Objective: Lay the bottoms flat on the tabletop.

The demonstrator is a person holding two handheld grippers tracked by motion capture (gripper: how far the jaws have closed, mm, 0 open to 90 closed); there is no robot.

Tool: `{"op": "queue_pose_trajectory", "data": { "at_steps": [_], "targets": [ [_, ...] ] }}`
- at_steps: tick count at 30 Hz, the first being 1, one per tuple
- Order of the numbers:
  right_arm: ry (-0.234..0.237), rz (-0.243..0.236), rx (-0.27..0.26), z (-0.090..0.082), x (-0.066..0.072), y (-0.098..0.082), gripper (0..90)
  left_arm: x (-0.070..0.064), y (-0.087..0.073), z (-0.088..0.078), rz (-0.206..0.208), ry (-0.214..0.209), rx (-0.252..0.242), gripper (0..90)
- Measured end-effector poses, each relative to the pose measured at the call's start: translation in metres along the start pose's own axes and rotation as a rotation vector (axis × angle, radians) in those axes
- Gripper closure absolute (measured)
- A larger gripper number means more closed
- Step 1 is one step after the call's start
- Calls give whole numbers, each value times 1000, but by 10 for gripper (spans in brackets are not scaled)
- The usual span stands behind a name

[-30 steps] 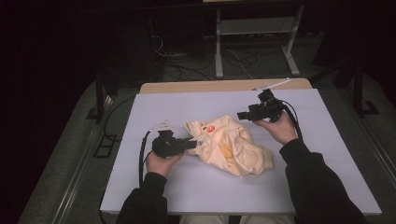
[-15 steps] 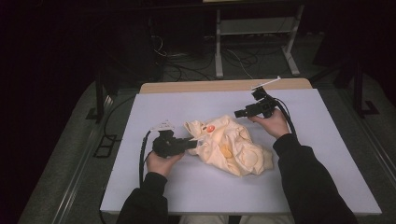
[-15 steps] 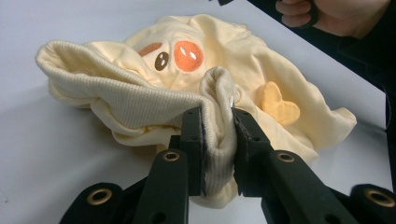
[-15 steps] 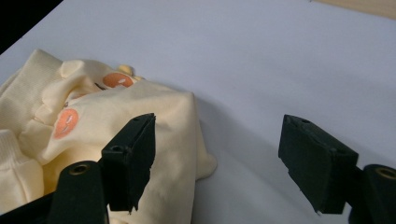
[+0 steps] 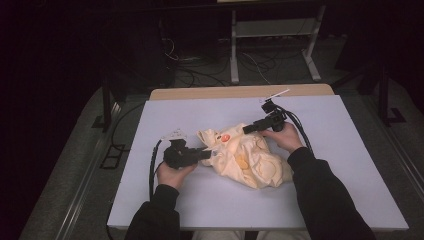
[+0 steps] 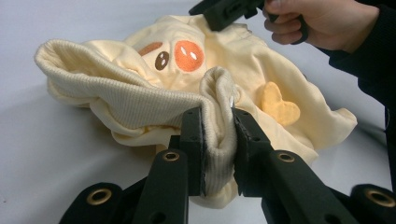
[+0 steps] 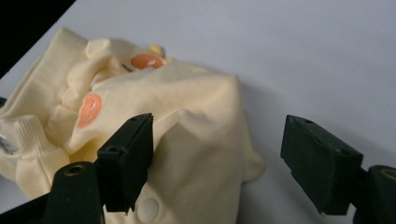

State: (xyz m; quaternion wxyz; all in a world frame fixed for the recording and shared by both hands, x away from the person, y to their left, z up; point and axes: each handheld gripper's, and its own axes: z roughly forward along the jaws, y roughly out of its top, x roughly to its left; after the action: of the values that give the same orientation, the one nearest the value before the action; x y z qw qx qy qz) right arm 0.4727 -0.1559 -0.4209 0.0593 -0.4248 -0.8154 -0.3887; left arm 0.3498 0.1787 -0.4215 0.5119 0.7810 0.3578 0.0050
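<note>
A crumpled cream-yellow garment (image 5: pixel 250 157) with orange patches and a little face lies mid-table. In the left gripper view its ribbed edge (image 6: pixel 217 93) stands pinched between the black jaws of my left gripper (image 6: pixel 218 116), which is shut on it. From above, the left gripper (image 5: pixel 206 155) sits at the garment's left end. My right gripper (image 5: pixel 247 129) hovers at the garment's far edge, jaws wide open. In the right gripper view (image 7: pixel 219 140) the cloth (image 7: pixel 196 112) lies below and between the jaws, untouched. The right hand and gripper (image 6: pixel 224 11) also show beyond the garment.
The pale lavender table top (image 5: pixel 200 200) has bare room all around the garment. A wooden strip (image 5: pixel 240 92) runs along its far edge. Beyond it, a white metal stand (image 5: pixel 272 35) and cables (image 5: pixel 190 65) lie on the dark floor.
My right gripper has come down and leftward from the far right of the table to the garment's far edge. The left gripper has kept still, holding the ribbed edge.
</note>
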Motion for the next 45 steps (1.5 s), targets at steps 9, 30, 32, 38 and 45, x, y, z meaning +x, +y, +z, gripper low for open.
{"op": "queue_pose_trajectory", "data": {
  "at_steps": [9, 30, 32, 38, 45],
  "targets": [
    [23, -32, 56, 10, 4, -4, 722, 0, 0, 0, -1, -4, 0, 745],
    [-134, -50, 35, -70, 9, -11, 811, 14, 51, 28, -16, -56, -60, 747],
    [-143, -42, 30, -78, 6, -17, 811, 15, 56, 35, -14, -61, -56, 747],
    [-145, -14, 3, -97, 5, -40, 811, 19, 64, 55, -33, -96, -49, 747],
    [-117, -17, 46, -99, 32, -77, 811, 28, 62, 67, -94, -128, -52, 747]
  ]
}}
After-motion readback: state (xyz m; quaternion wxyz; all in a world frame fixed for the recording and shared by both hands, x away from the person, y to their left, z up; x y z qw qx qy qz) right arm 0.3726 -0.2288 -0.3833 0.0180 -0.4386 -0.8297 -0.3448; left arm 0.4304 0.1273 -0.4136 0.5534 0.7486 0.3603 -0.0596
